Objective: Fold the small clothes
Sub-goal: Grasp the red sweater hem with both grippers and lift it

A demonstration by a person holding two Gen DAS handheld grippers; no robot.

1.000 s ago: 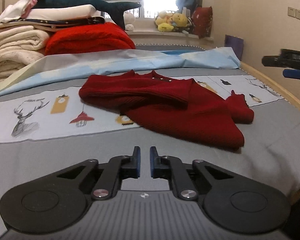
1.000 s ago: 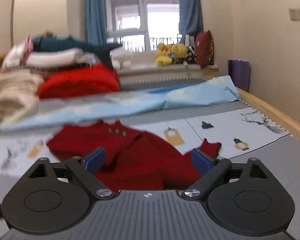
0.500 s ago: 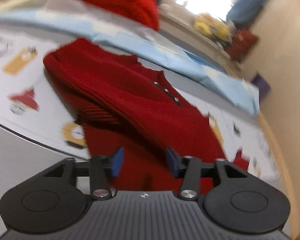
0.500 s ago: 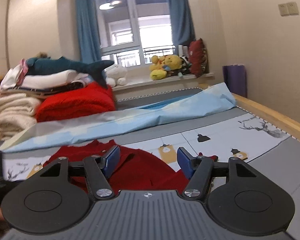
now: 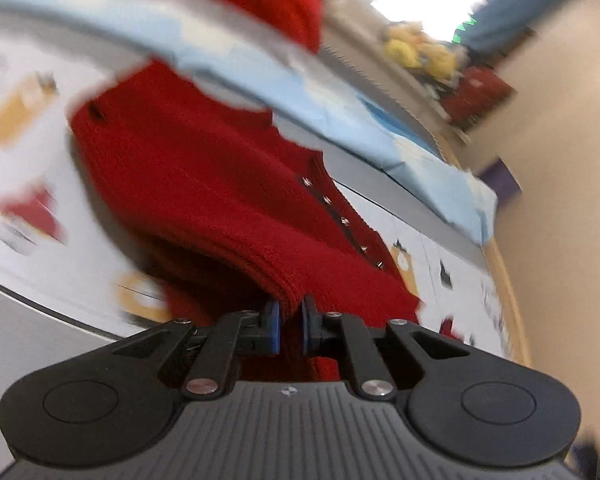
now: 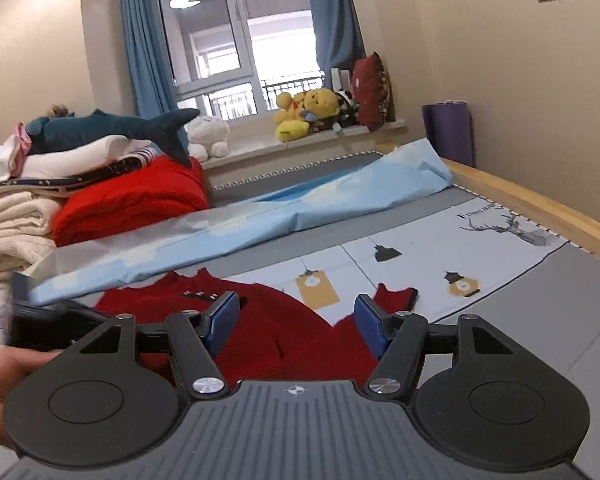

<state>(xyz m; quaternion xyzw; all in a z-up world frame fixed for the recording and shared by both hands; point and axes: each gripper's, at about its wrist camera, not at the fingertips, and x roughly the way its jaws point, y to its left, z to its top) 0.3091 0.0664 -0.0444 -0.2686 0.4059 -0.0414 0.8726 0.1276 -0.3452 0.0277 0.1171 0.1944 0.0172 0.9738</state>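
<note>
A dark red knit cardigan with a row of small studs lies partly folded on the printed bed sheet. My left gripper is shut on the ribbed edge of its folded sleeve; the view is blurred. In the right wrist view the cardigan lies just ahead, with one cuff sticking out to the right. My right gripper is open and empty above it. The left gripper and a hand show at the left edge there.
A light blue sheet lies crumpled across the bed behind the cardigan. Folded blankets, a red blanket and a shark plush are stacked at the back left. Plush toys sit on the windowsill. The wooden bed rail runs along the right.
My left gripper has moved in over the cardigan, opened, then shut on its sleeve edge. My right gripper has risen, narrowed, then opened wide again.
</note>
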